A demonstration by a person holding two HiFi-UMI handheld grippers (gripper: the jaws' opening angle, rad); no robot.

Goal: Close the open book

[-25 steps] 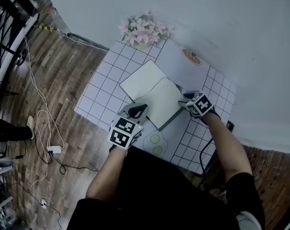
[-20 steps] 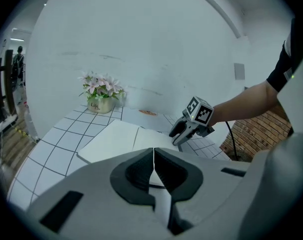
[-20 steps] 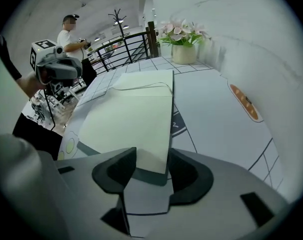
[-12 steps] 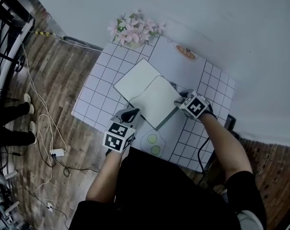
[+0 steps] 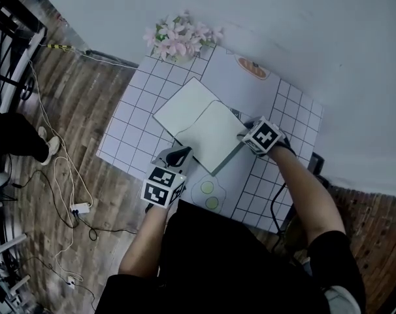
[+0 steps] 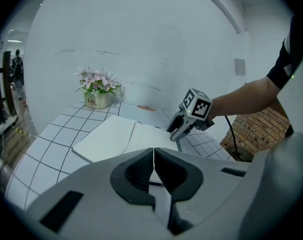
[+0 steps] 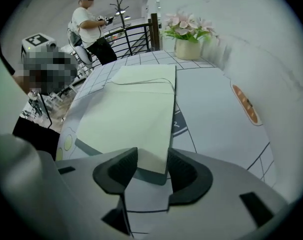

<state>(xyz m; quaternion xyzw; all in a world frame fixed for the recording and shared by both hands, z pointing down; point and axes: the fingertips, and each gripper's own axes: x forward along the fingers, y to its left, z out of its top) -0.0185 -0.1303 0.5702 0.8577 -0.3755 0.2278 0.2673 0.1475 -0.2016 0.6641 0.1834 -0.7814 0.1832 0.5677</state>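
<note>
Book (image 5: pixel 199 128): lies open and flat on the checked table (image 5: pixel 129 126), pages up.
Handling: likely light, with floppy pages on a stiffer cover; I'd take the right half by its outer edge.
My right gripper (image 7: pixel 152 170): jaws apart, straddling that half's near corner; the pads don't seem to press on it, though I can't be sure.
My left gripper (image 6: pixel 153 164): jaws together, empty, just short of the book's near edge.

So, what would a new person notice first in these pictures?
An open white book lies in the middle of the checked table. The right gripper stands at its right corner, jaws apart around it; the left gripper, shut, is by its near edge. Pink flowers stand at the far corner.
</note>
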